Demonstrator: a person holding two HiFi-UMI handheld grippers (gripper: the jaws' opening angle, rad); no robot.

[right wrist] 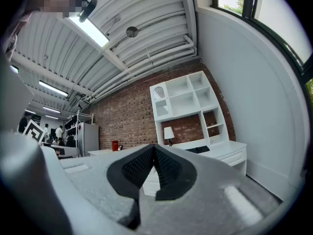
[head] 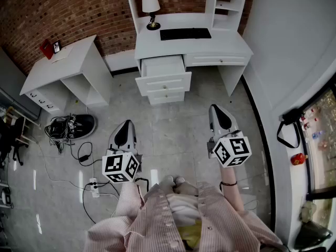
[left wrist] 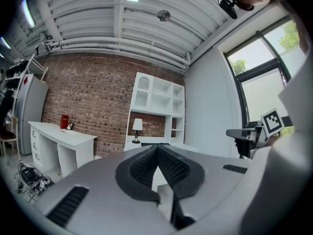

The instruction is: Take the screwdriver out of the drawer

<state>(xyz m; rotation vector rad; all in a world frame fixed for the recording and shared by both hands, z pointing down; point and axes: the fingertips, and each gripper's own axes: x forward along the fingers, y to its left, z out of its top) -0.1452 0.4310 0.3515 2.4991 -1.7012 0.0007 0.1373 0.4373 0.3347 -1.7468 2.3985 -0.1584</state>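
Note:
The white desk [head: 191, 46] stands across the room, and its top drawer [head: 163, 67] is pulled out. No screwdriver shows in any view; the drawer's inside is too far off to read. My left gripper [head: 126, 125] is held level above the floor, pointing toward the drawer, jaws shut and empty. My right gripper [head: 217, 110] is beside it on the right, also shut with nothing held. In the left gripper view the left gripper [left wrist: 157, 150] points at the desk [left wrist: 146, 146]. In the right gripper view the right gripper [right wrist: 154, 148] is aimed at the same desk [right wrist: 220, 151].
A second white desk [head: 63, 62] stands at the left wall. Cables and a black device [head: 71, 126] lie on the floor near a power strip [head: 94, 186]. A lamp [head: 150, 7] and keyboard [head: 185, 33] sit on the main desk. A black bag [head: 289, 125] hangs at the right.

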